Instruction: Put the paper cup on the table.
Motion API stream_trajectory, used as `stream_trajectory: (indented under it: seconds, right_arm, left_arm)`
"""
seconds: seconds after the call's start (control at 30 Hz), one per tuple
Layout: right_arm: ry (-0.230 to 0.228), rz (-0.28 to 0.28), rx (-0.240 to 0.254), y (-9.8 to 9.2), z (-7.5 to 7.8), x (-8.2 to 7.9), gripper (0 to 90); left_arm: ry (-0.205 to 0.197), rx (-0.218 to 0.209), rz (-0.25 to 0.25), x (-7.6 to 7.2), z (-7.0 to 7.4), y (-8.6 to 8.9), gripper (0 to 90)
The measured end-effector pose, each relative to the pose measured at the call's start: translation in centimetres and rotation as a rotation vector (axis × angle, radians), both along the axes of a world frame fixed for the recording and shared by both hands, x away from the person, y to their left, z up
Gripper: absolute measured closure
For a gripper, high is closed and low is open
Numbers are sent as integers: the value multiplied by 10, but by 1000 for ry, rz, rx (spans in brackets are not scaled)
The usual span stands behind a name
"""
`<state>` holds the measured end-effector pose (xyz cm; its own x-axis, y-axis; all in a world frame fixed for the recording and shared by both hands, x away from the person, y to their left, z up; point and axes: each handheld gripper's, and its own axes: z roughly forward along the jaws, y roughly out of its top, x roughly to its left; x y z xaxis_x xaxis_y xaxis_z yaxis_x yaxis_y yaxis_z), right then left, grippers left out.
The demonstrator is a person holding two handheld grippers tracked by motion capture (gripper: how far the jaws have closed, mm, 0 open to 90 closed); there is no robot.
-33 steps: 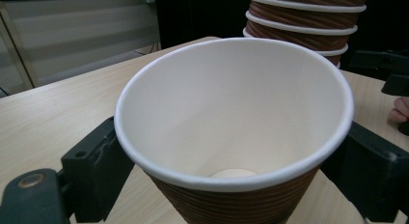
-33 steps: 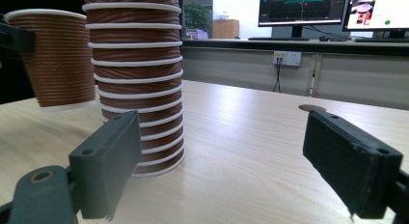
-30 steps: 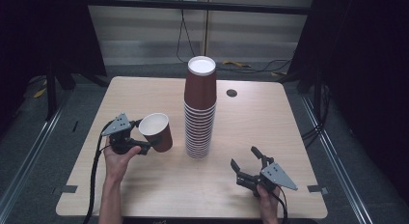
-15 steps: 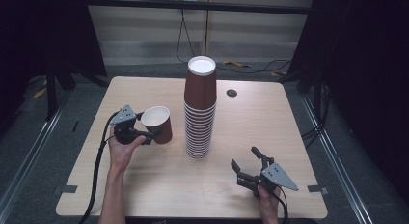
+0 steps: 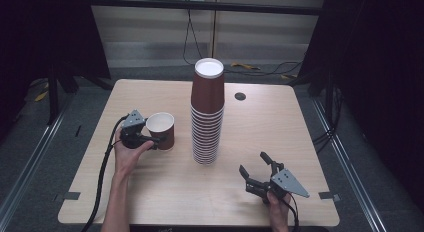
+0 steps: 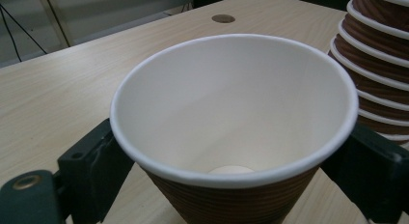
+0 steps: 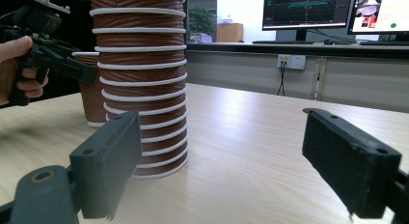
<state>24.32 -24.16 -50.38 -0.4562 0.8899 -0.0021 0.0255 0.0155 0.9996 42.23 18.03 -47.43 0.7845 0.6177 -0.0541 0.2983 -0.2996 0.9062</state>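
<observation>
A single brown ribbed paper cup with a white inside stands upright on the wooden table, left of a tall stack of the same cups. My left gripper is shut on this cup, one jaw on each side below the rim. In the left gripper view the cup is empty, and the stack rises at the right edge. My right gripper is open near the front right of the table, with nothing between its jaws. The right gripper view has the stack ahead of my right gripper, and the held cup behind it.
A small dark round grommet sits in the tabletop behind the stack. Black cables trail from both grippers toward the front edge. Dark curtains and floor rails flank the table. Monitors stand on a far desk.
My left gripper carried the cup a little away from the person and tipped it from slanted to upright, down onto the table. The right gripper has not moved.
</observation>
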Motion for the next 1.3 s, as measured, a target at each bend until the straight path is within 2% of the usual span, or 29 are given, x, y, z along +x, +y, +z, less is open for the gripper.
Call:
stream_trajectory:
  seconds: [0.1, 0.17, 0.3, 0.47, 0.57, 0.7, 0.73, 0.8, 0.9, 1.07, 1.13, 1.2, 1.3]
  right_arm:
    - [3, 1, 2, 0, 0, 0, 135]
    - [3, 2, 1, 0, 0, 0, 135]
    - [3, 3, 0, 0, 0, 0, 135]
    - [4, 4, 0, 0, 0, 0, 135]
    - [4, 6, 0, 0, 0, 0, 135]
    - [5, 9, 4, -1, 0, 1, 135]
    - [5, 9, 4, -1, 0, 1, 135]
    - [4, 9, 2, -1, 0, 1, 135]
    - [3, 9, 2, -1, 0, 1, 135]
    - [4, 9, 2, -1, 0, 1, 135]
    - [4, 9, 3, 0, 0, 1, 135]
    - [4, 9, 2, -1, 0, 1, 135]
    - [3, 8, 2, 0, 0, 0, 135]
  left_arm:
    - [25, 29, -14, -1, -1, -1, 98]
    - [23, 56, -8, -3, -2, -2, 105]
    - [24, 59, -14, -6, -3, -1, 106]
    - [45, 53, -14, -6, -5, 2, 113]
    - [70, 70, -12, -6, -9, 3, 128]
    - [84, 49, -4, -8, -12, 6, 151]
    - [94, 64, -1, -8, -13, 6, 151]
    - [81, 104, 9, -11, -15, 5, 157]
    - [90, 118, 4, -12, -18, 5, 157]
    - [98, 82, 38, -21, -20, 11, 157]
    - [92, 79, 73, -27, -21, 14, 157]
    - [85, 80, 85, -31, -20, 18, 157]
    - [76, 44, 97, -38, -18, 21, 157]
